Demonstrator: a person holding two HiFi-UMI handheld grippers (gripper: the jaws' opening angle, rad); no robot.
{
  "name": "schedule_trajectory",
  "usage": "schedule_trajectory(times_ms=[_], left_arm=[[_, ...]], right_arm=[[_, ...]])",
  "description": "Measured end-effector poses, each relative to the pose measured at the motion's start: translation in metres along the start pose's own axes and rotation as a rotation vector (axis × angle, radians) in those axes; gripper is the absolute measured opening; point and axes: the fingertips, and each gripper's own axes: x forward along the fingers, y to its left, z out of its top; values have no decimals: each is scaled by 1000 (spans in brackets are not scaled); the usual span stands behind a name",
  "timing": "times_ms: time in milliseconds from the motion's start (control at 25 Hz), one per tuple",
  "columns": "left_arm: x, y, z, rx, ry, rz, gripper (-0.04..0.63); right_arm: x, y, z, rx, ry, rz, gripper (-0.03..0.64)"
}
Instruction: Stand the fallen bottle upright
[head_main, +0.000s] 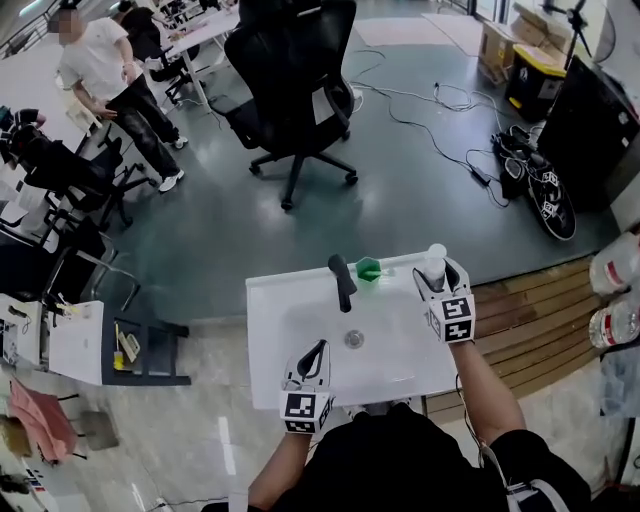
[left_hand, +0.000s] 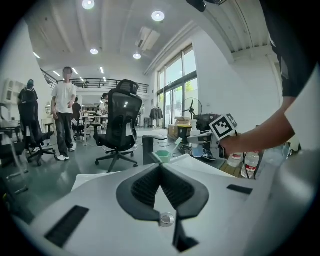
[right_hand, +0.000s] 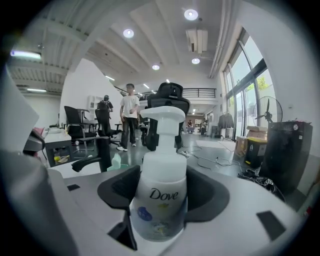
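Right gripper view: white plastic pump bottle (right_hand: 160, 150) upright, clamped by right gripper (right_hand: 160, 192).
Mid-body grip holds it vertical; left gripper (left_hand: 161, 175) closed, empty.

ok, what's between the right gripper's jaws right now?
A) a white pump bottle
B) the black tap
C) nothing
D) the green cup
A: in the right gripper view, the right gripper has both jaws pressed against the sides of the pump bottle, which stands upright between them with its pump head on top.
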Motion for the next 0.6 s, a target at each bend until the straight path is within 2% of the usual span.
schedule_trajectory(times_ms=[320, 600], left_arm=[[17, 6, 4, 78, 35, 25, 17], [23, 14, -2, 79, 57, 54, 17]], right_arm=[[62, -4, -16, 15, -11, 17, 291], [93, -7, -30, 2, -19, 2, 296]])
